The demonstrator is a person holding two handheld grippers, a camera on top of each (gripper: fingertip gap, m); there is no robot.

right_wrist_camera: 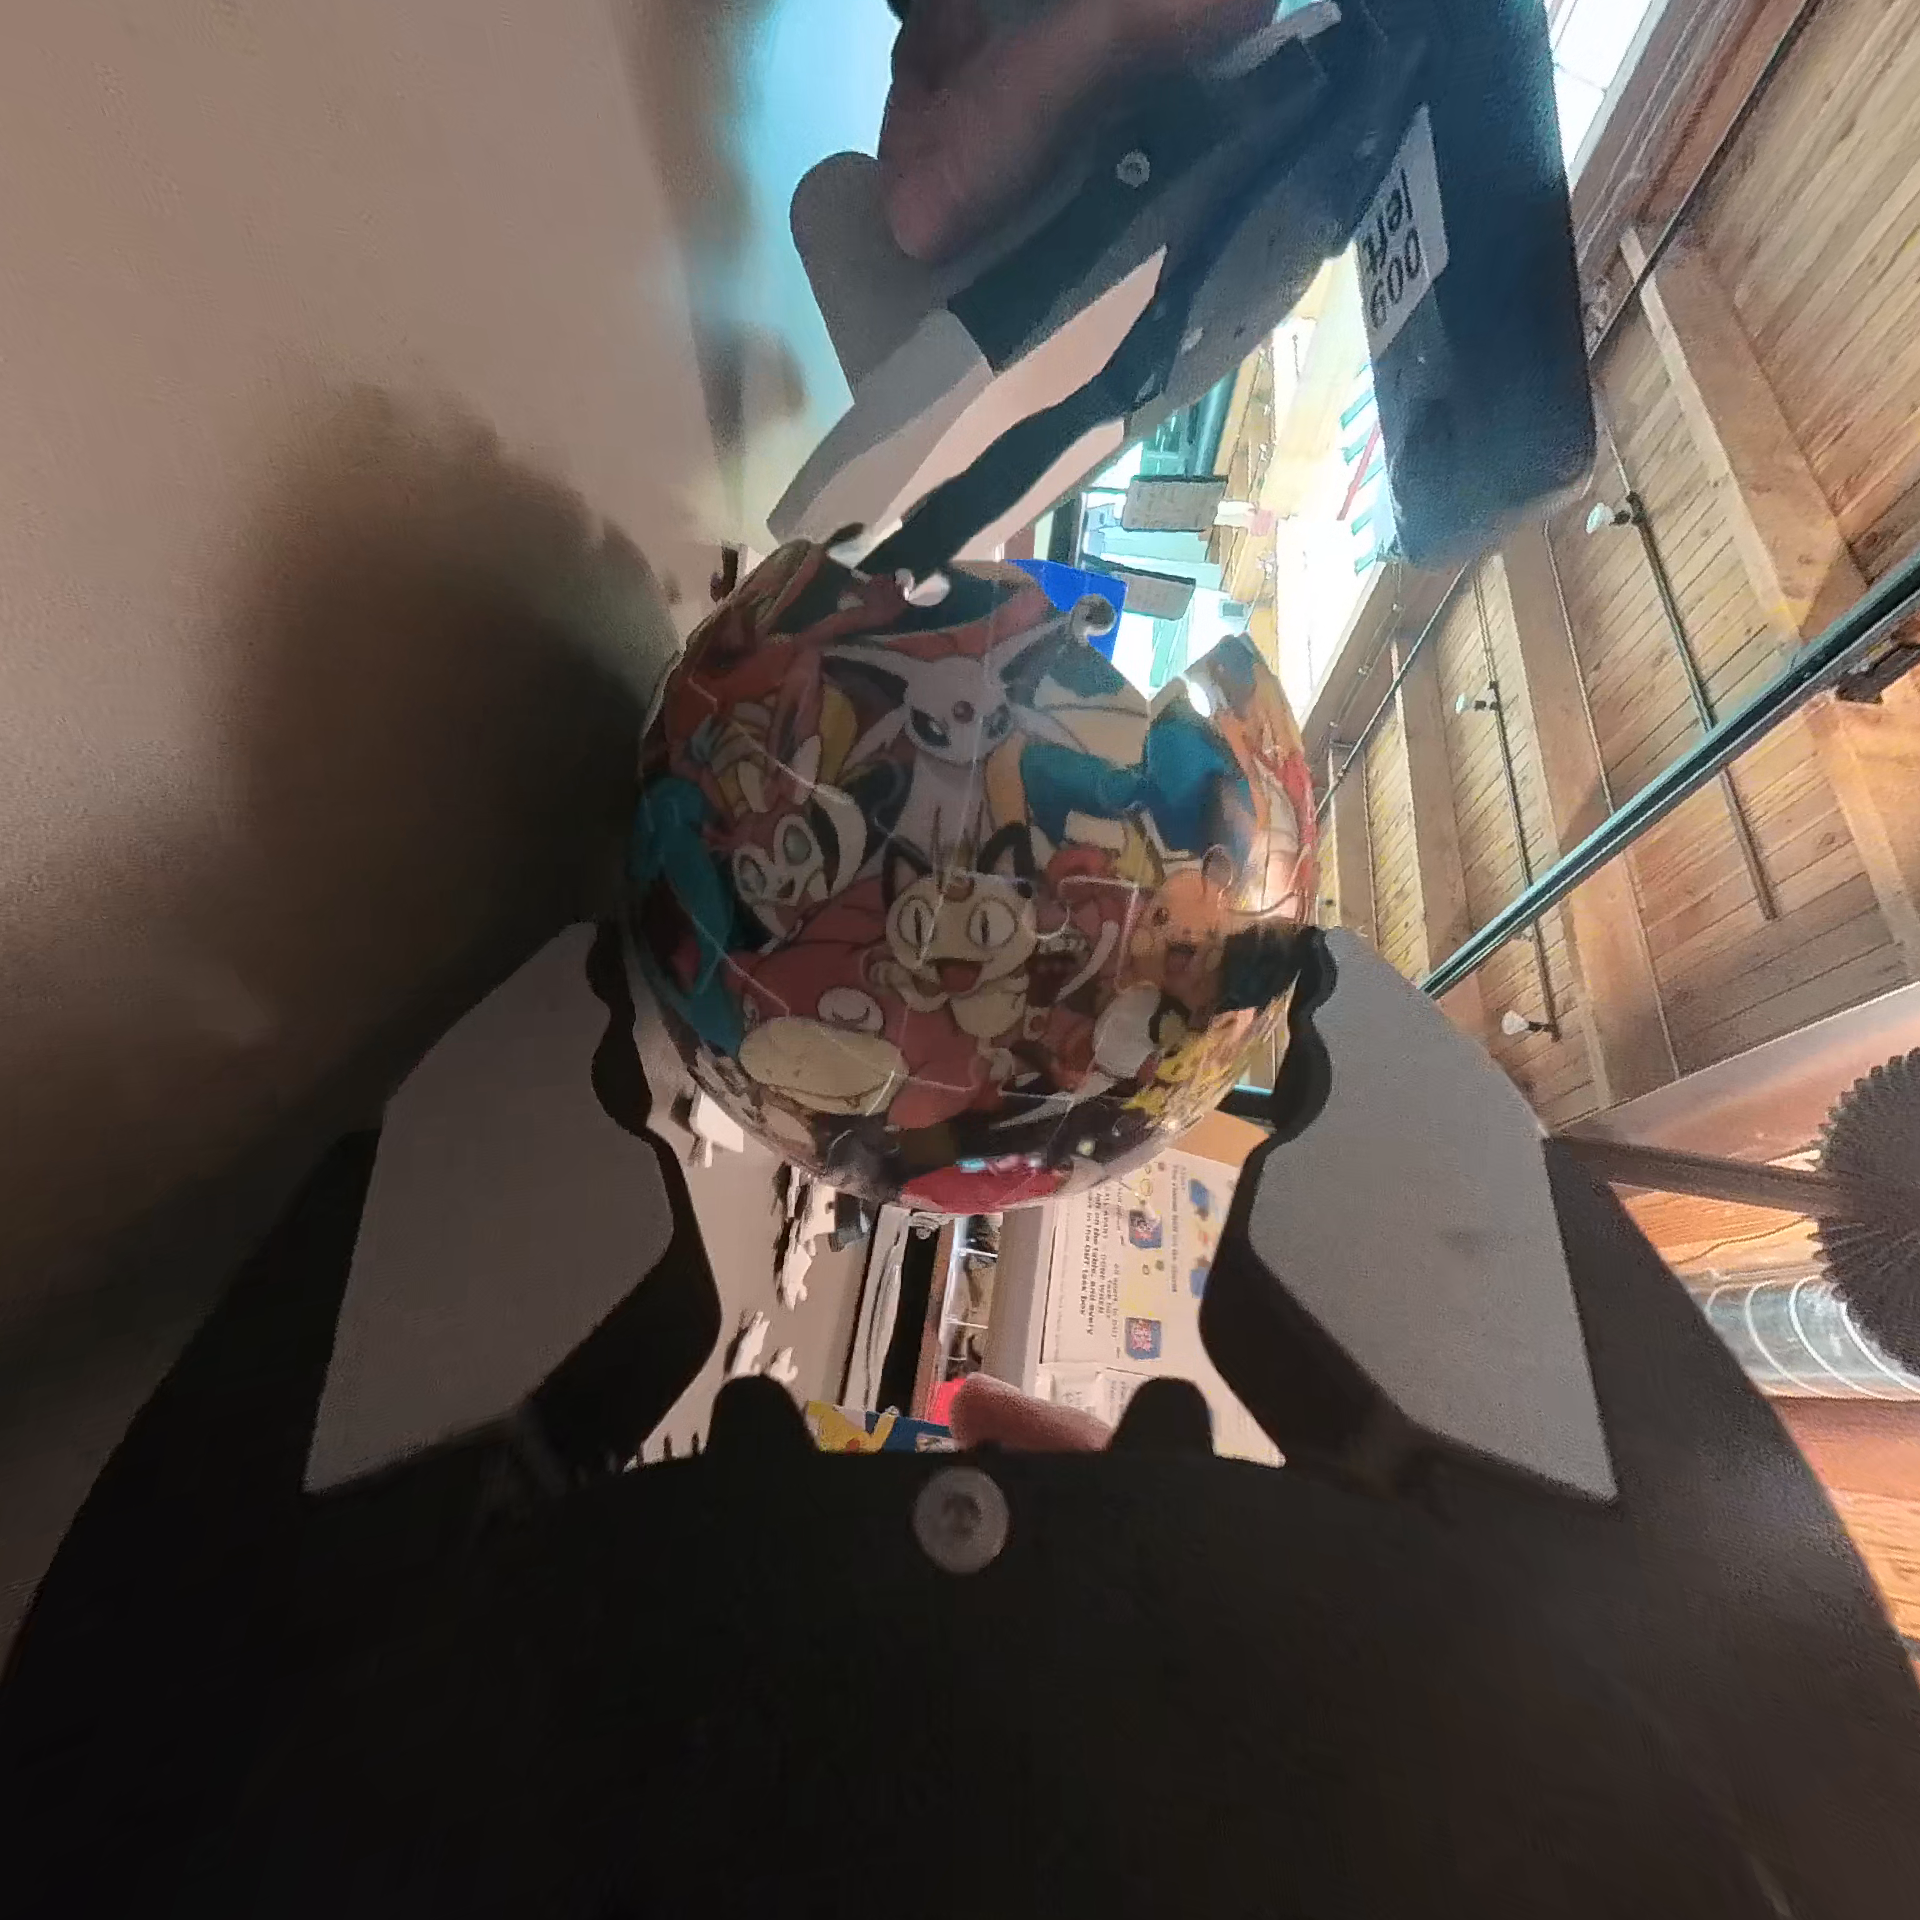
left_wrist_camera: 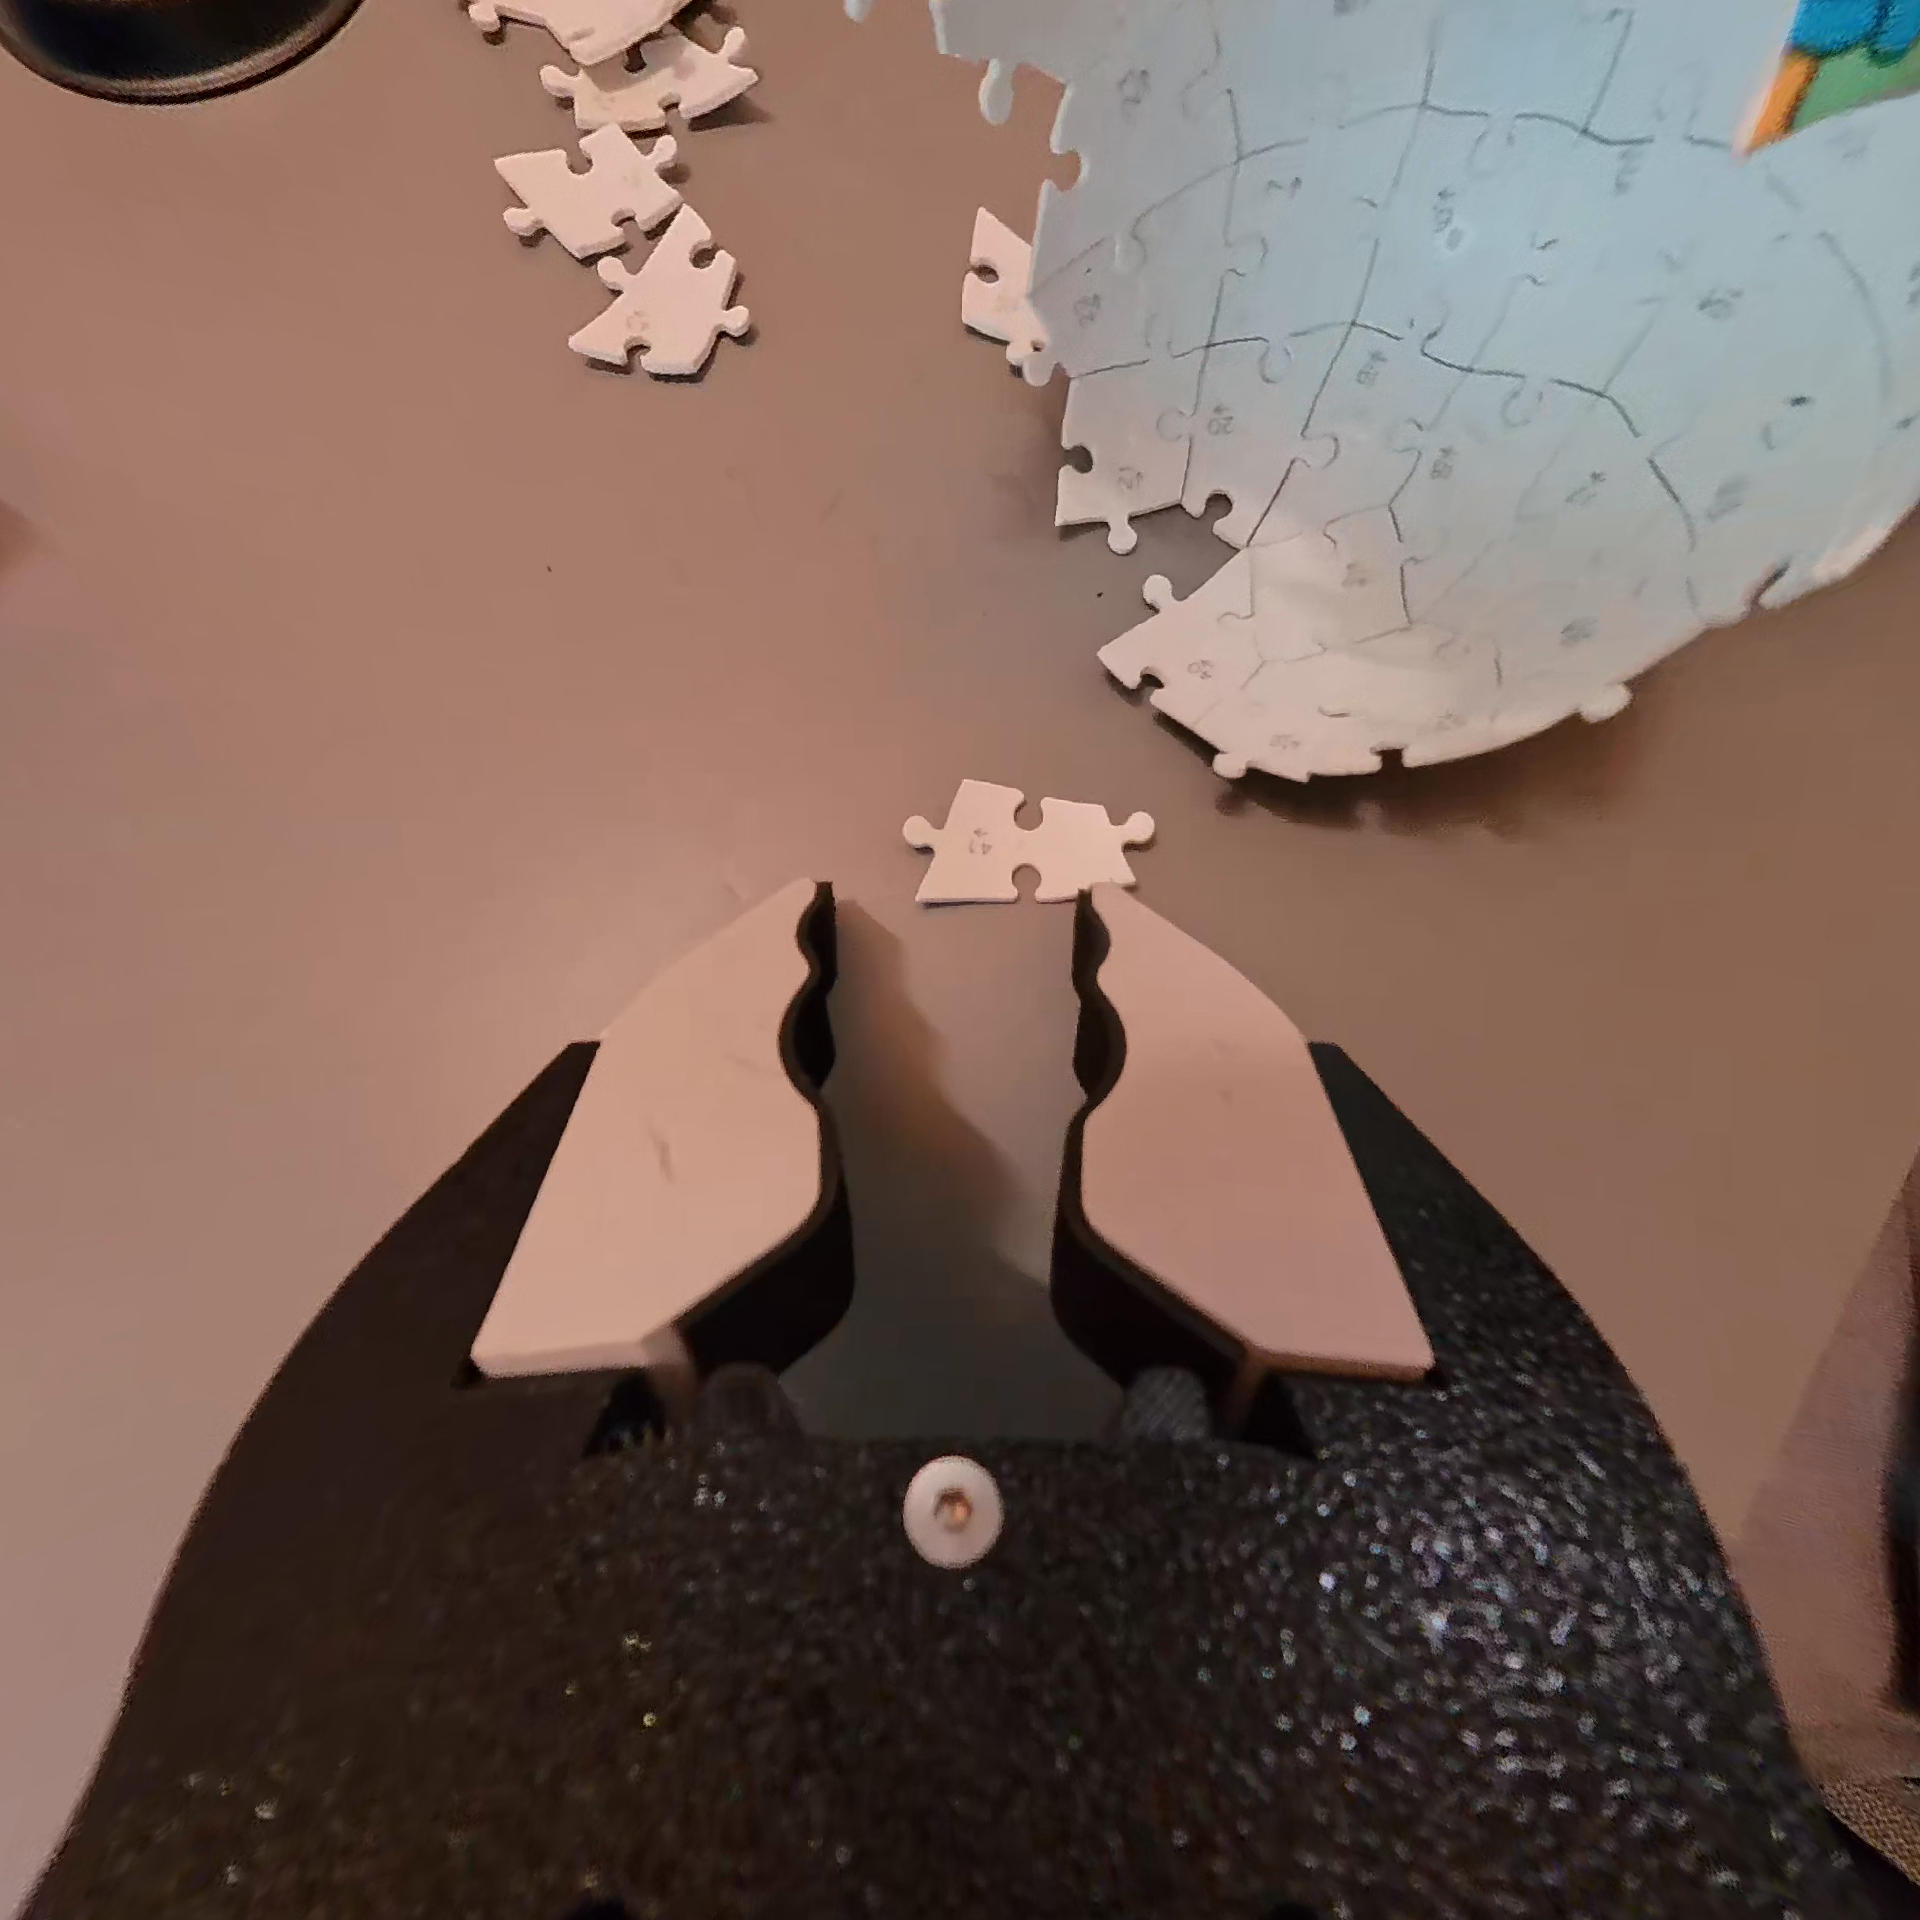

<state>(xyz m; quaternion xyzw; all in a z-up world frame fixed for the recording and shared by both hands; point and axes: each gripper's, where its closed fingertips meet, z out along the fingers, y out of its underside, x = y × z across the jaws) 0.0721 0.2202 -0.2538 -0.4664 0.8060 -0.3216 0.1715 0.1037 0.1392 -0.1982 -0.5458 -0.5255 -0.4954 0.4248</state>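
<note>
In the left wrist view my left gripper is open and empty, low over the brown table. Two joined white puzzle pieces lie face down just ahead of its tips; the right fingertip is at their near edge. The partly built puzzle ball shows its white numbered inside at the upper right. In the right wrist view my right gripper is shut on this ball, which has a cartoon-printed outside. The left gripper's fingers, held by a hand, reach down beside the ball's open rim.
Several loose white pieces lie at the far left of the table, and one more is behind the ball's edge. A dark round object is at the top left corner. Grey fabric is at the right edge. Wooden planking fills the background. There is about 12 cm between the tips of the two grippers.
</note>
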